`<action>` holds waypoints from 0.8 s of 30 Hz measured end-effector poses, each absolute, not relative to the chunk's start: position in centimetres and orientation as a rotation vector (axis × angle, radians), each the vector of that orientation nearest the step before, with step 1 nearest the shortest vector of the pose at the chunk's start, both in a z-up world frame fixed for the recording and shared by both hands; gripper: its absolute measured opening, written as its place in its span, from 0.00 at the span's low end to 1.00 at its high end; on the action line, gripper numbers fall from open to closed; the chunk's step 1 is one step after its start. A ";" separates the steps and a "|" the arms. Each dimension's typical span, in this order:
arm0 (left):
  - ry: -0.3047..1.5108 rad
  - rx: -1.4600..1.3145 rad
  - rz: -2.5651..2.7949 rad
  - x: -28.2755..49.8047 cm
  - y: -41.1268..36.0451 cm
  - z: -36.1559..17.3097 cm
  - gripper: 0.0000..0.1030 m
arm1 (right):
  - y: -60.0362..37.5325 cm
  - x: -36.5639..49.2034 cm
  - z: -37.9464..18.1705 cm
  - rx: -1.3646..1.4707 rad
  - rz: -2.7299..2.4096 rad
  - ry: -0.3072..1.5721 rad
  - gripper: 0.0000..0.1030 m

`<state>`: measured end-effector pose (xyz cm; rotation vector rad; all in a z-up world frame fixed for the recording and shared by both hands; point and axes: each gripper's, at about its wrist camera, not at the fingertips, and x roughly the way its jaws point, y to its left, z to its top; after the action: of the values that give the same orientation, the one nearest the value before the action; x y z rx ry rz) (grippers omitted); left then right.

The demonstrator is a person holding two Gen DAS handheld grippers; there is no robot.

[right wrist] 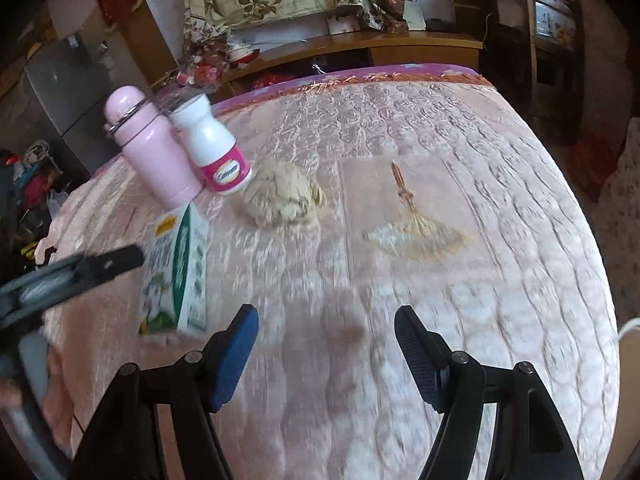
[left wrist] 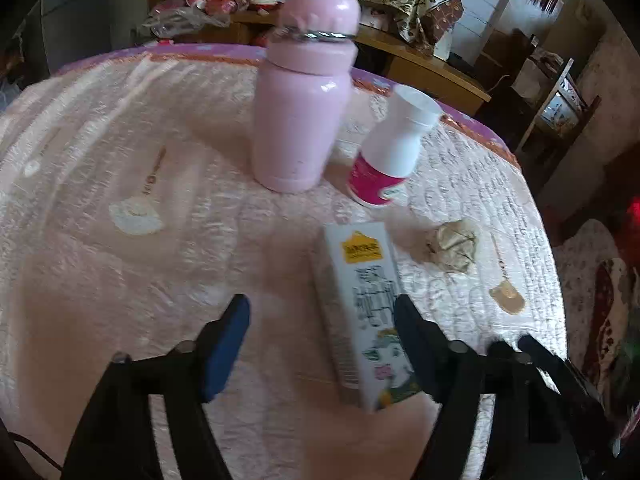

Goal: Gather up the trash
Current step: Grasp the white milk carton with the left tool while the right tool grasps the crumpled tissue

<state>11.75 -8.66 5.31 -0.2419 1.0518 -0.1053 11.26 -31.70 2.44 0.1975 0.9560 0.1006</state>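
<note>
A white milk carton (left wrist: 366, 312) lies flat on the pink tablecloth (left wrist: 120, 140), just inside my left gripper's right finger. My left gripper (left wrist: 322, 320) is open over the cloth. The carton also shows in the right wrist view (right wrist: 176, 276), left of my right gripper (right wrist: 326, 332), which is open and empty. A crumpled beige paper ball (left wrist: 454, 250) lies right of the carton; in the right wrist view the ball (right wrist: 282, 194) is ahead of my gripper. My left gripper also shows in the right wrist view (right wrist: 120, 258) next to the carton.
A pink flask (left wrist: 304, 92) and a white bottle with a pink label (left wrist: 390, 152) stand at the far side of the table. Embroidered fan motifs (right wrist: 416, 236) mark the cloth. A wooden cabinet (right wrist: 360, 50) and clutter stand beyond the table edge.
</note>
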 end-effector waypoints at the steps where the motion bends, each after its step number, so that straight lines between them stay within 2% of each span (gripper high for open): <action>1: 1.056 -0.238 -0.111 11.8 -9.2 5.2 0.77 | -31.8 12.1 2.3 0.202 0.100 0.954 0.72; 17: 1.079 -0.240 -0.113 12.5 -10.4 4.3 0.77 | -31.0 22.6 0.7 0.267 0.127 0.972 0.72; 18: 1.079 -0.229 -0.112 12.5 -10.6 4.1 0.77 | -30.9 22.7 0.6 0.270 0.131 0.965 0.69; 19: 1.080 -0.224 -0.110 12.6 -10.8 4.0 0.77 | -30.9 22.7 0.6 0.266 0.141 0.954 0.51; 20: 1.079 -0.225 -0.117 12.6 -11.1 3.8 0.77 | -30.9 22.8 0.5 0.273 0.159 0.957 0.40; 22: 1.086 -0.214 -0.113 13.0 -11.9 3.4 0.77 | -31.3 22.5 0.7 0.317 0.201 0.956 0.27; 24: 1.087 -0.203 -0.114 13.1 -12.2 3.3 0.77 | -31.5 21.9 1.2 0.306 0.205 0.936 0.22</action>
<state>13.08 -12.16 3.28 -0.2025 1.0874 -0.1141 21.92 -31.50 1.24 0.3055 0.9363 0.2052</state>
